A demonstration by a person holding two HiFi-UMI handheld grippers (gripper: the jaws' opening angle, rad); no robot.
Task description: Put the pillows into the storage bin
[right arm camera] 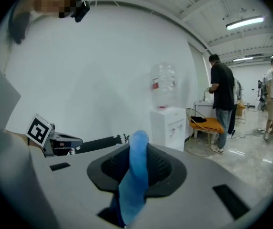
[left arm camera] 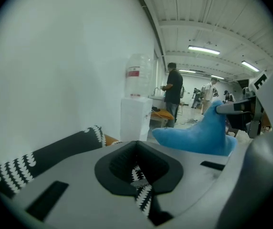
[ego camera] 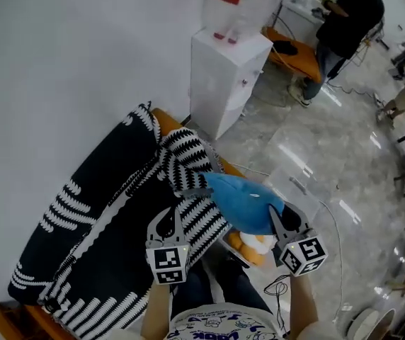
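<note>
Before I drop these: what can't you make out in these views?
Storage bin inside: head view, blue pillow and right gripper cover it.
Orange thing: head view, mostly under blue pillow.
Striped pillow, whole shape: left gripper view shows only a strip in the left gripper.

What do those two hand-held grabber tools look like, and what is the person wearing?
The left gripper and right gripper match: pale grey bodies and black jaws lined with ribbed black pads. The left one's cube and the right one's cube bear black-and-white square markers. The person wears a white shirt with blue print.
</note>
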